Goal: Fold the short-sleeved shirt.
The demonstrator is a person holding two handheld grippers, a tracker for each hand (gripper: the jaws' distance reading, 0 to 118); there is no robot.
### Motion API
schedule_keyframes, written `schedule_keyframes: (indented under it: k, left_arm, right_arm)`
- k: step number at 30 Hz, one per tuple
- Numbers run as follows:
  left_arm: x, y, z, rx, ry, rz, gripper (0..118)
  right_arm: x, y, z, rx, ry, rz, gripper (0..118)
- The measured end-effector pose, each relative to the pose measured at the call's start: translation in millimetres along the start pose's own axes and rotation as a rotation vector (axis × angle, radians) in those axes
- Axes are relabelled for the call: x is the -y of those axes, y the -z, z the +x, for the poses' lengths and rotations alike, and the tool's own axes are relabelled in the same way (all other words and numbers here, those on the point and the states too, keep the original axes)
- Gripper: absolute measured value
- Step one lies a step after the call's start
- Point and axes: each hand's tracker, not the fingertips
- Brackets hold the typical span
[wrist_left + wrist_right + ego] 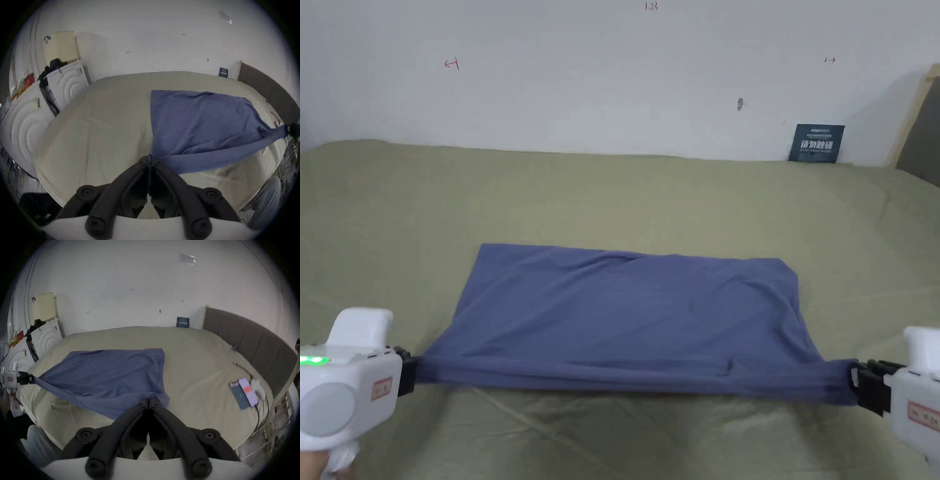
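Left fingers: the left gripper (407, 370) is closed tight on the near left corner of the shirt (631, 306); in the left gripper view a thin pinch of blue cloth sits between the fingers (142, 162), with no gap between them.
Right fingers: the right gripper (859, 381) is clamped the same way on the near right corner, the cloth bunched at its fingers (155, 403).
Edge between them: the near hem runs taut from one gripper to the other, raised slightly off the bed (612, 187) and rolled into a thick band.
Shirt: the blue short-sleeved shirt lies across the middle of the olive-covered bed, its far edge flat on the cover and its near edge lifted; no sleeves show, so it appears already folded in at the sides.
Long axis: left to right across the person, parallel to the wall (612, 75).
Direction from the fingers: the body of the shirt stretches away from both grippers, toward the wall.
Nearer hand: neither; each holds its own corner, evenly matched.
Likely next move: carrying the held edge forward over the far edge, both hands level, would halve the shirt.
Risk: an uneven pull would skew the fold.
Beyond: two phones (243, 391) lie well apart from the shirt on the right.
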Motion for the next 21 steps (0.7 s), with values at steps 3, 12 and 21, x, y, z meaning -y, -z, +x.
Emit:
schedule_keyframes:
  k: [3, 12, 21]
  left_arm:
    - [18.8, -14.0, -7.1, 0.018, 0.014, -0.028, 1]
    - [39.5, -3.0, -13.0, 0.032, 0.019, -0.090, 2]
    - [49.9, -18.3, -26.8, -0.044, -0.065, -0.037, 109]
  right_arm:
    - [25.7, -15.3, 1.4, -0.011, 0.015, -0.013, 1]
    - [54.9, 3.1, 0.3, -0.007, -0.008, -0.096, 2]
    - [44.6, -7.2, 8.8, 0.037, 0.024, -0.065, 111]
